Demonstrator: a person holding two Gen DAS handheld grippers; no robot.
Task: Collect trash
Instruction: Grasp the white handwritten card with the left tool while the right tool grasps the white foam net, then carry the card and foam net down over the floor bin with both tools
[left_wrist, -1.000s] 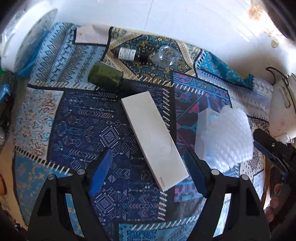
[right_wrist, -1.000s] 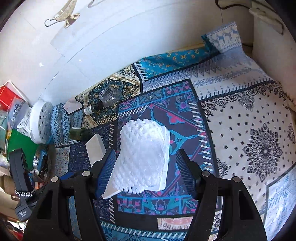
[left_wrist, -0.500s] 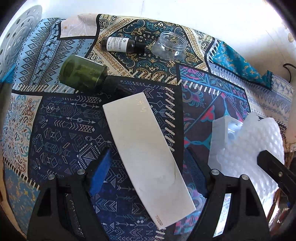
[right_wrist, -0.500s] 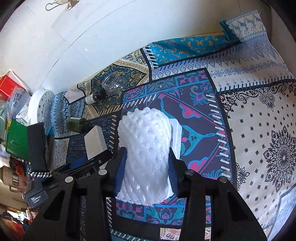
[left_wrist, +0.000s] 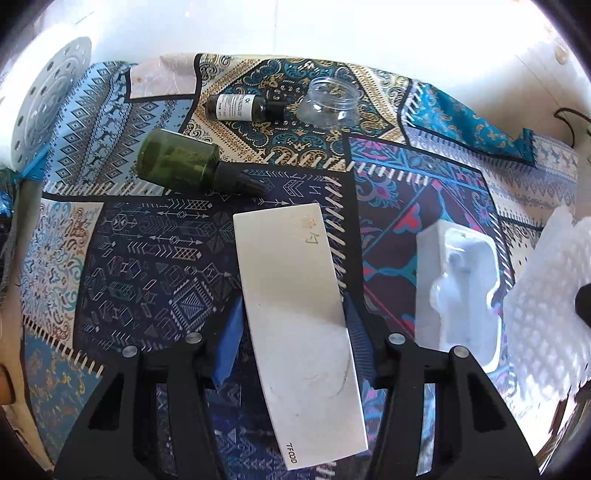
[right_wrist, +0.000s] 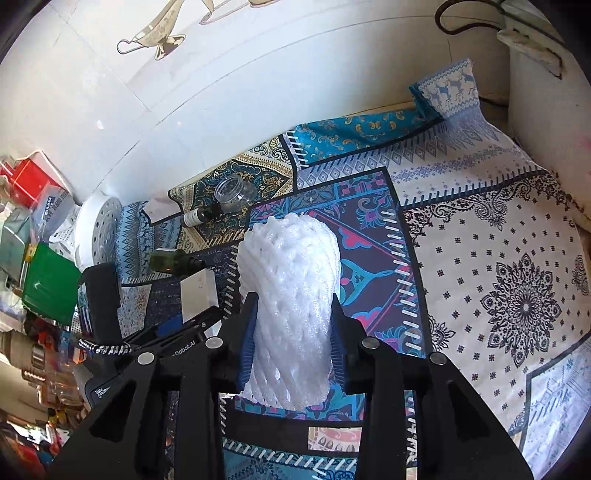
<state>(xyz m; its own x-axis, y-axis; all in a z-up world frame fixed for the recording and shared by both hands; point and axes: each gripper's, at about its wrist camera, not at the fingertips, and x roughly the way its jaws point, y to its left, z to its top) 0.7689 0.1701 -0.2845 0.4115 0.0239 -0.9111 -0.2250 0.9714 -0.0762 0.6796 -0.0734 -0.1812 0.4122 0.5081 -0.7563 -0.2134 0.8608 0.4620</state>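
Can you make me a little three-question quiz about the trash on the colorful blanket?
1. True or false: the green bottle stands upright.
2. What is squeezed in the right hand-held gripper: A the clear jar, B the white foam net, C the flat white box?
3. Fill in: the white box lies between the pads of the ___ hand-held gripper.

Key: 1 false, it lies on its side; 2 B; 3 left.

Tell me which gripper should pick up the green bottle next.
Neither is free. The left gripper is closing around the white box beside the green bottle; the right gripper squeezes the foam net.
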